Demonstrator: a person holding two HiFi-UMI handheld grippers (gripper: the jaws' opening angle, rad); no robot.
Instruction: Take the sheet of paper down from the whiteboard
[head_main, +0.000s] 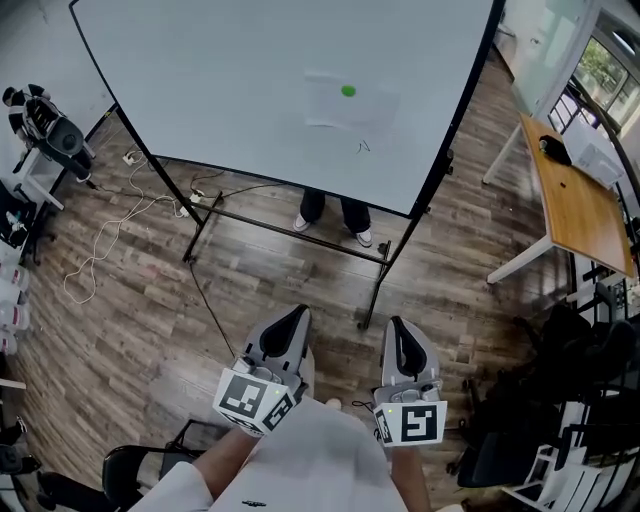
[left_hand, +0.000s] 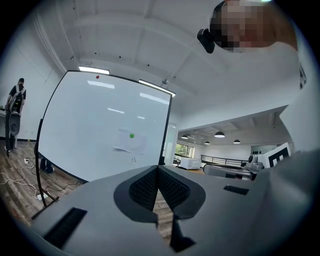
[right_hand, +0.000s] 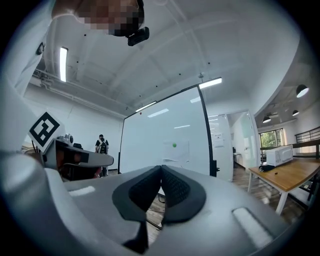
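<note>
I am viewing the whiteboard (head_main: 200, 90) standing ahead on the wood floor, the sheet of paper (head_main: 340, 108) hanging on its right half, the left gripper (head_main: 297, 313) and right gripper (head_main: 398, 323) each pressing its jaws together empty, well apart from the board, and a green magnet (head_main: 348, 91) pinning the sheet's top.

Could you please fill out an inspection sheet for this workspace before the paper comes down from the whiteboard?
Surface: whiteboard on a black stand, bare apart from one small pen mark.
Job's things: sheet of paper on the board, held by a green magnet.
Clutter: nothing seen on the board.
Grippers: left gripper and right gripper both shut, empty, short of the board.
Cables: white cable loose on the floor.
Surroundings: wooden table at right; a person's legs behind the board.
</note>
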